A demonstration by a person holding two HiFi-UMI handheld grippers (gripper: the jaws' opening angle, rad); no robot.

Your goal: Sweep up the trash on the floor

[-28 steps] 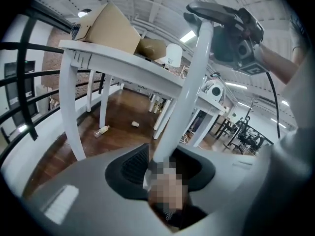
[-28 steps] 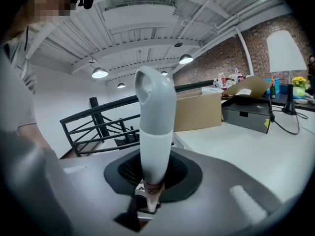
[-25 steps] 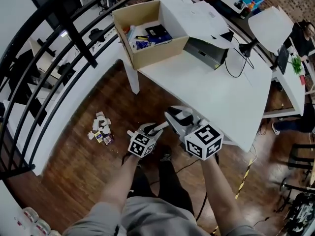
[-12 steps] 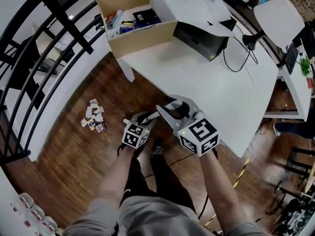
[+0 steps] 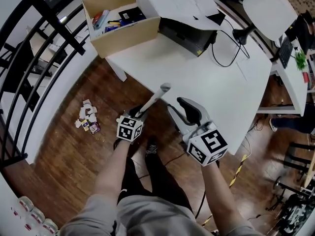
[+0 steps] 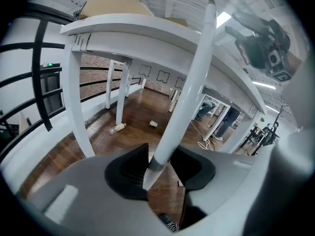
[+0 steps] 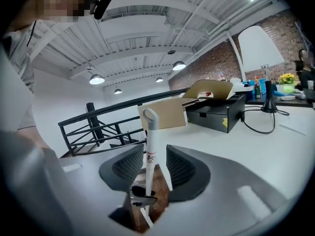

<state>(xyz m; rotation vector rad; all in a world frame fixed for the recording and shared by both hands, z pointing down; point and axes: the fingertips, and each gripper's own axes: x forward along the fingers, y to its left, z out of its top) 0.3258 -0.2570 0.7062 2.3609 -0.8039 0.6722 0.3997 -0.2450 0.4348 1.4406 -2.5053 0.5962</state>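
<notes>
Sweeping has not started, as far as these views show. The trash pile [image 5: 86, 121], a small heap of scraps and wrappers, lies untouched on the wooden floor [image 5: 59, 156], to the person's left and near the black railing. It is well apart from both grippers. The left gripper [image 5: 138, 114] has its jaws closed on a white handle [image 5: 155, 98], which slants up and away from it toward the white table [image 5: 211, 87]. I take this for a broom's handle, though its head is hidden. The right gripper [image 5: 181, 111] has just been opening its jaws. They now stand wide apart with nothing pressed between the pads, and the handle is only seen beyond them, to that gripper's left. The left gripper view also shows a plastic bottle [image 6: 117, 128] and a small cup [image 6: 153, 124] lying on the floor on the far side of the table. Still to do are carrying the broom to the pile, gathering the scraps and collecting them. No dustpan is in sight.
</notes>
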